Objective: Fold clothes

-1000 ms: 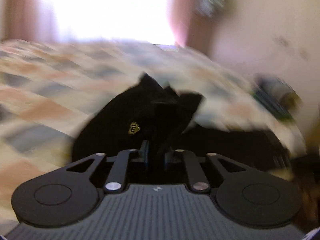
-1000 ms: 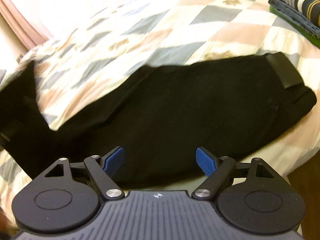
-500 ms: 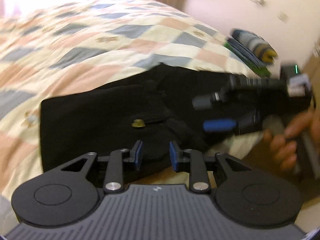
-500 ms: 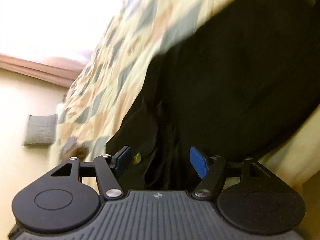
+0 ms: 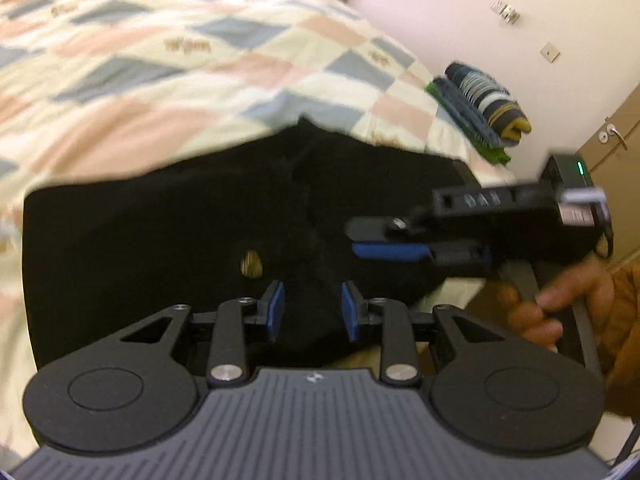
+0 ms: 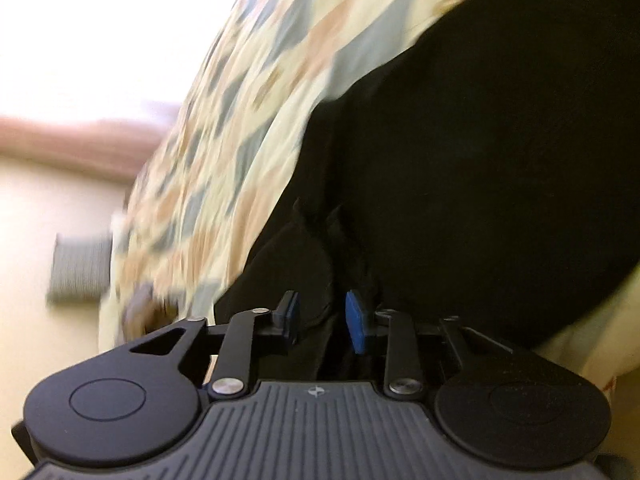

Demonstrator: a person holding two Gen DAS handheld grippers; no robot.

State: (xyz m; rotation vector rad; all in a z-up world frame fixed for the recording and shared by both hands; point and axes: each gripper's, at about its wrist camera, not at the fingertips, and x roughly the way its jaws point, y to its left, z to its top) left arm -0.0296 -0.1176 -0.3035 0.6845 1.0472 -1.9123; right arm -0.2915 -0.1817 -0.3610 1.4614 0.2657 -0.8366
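Observation:
Black trousers [image 5: 168, 232] lie folded over on the patchwork quilt [image 5: 160, 60], with a small gold logo [image 5: 251, 269] facing up. My left gripper [image 5: 311, 312] is open just above the near edge of the fabric, holding nothing. My right gripper [image 5: 360, 242] reaches in from the right over the trousers. In the right wrist view the right gripper [image 6: 320, 320] has narrowed around a bunched fold of the black trousers [image 6: 500, 152]; a gap still shows beside the blue pads [image 6: 356, 320].
A stack of folded clothes [image 5: 480, 108] sits at the far right corner of the bed. A wall and a wooden door [image 5: 616, 136] stand to the right. A grey cushion [image 6: 80, 268] lies on the floor left of the bed.
My left gripper has let go of the trouser leg and opened, after laying it across the trousers. My right gripper has swung in to the fold and its jaws have narrowed.

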